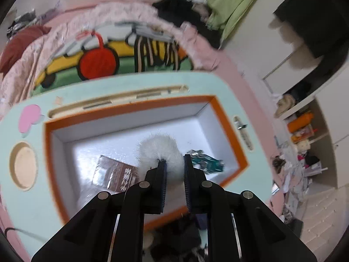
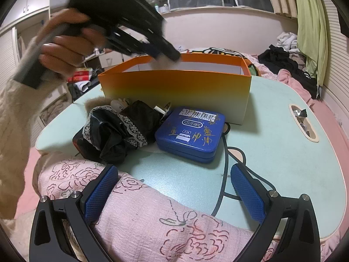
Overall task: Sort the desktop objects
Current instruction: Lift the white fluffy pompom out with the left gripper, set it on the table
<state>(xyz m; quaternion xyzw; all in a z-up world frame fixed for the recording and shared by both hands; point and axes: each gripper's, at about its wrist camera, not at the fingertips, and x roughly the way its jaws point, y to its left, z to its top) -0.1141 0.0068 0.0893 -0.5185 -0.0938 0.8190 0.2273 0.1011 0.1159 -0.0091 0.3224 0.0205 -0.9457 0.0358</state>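
My left gripper [image 1: 174, 163] hangs over the open orange box [image 1: 231, 131], shut on a white fluffy ball [image 1: 159, 148] that bulges out past its fingertips. In the right wrist view a hand in a cream sleeve holds the left gripper [image 2: 174, 55] above the orange box [image 2: 174, 87], with white fur at its tip. A brown packet [image 1: 113, 174] and a teal object [image 1: 209, 163] lie on the box floor. My right gripper [image 2: 174, 190] stands open and wide at the near edge of the table, nothing between its pads. A blue tin [image 2: 192, 131] and a black lace-trimmed cloth [image 2: 113, 131] lie in front of the box.
The light blue table [image 2: 272, 152] has a slot holding wrappers [image 2: 302, 118] on its right and a round recess [image 1: 24, 166] on its left. A pink quilt [image 2: 152, 218] lies under my right gripper. Bedding and clothes surround the table.
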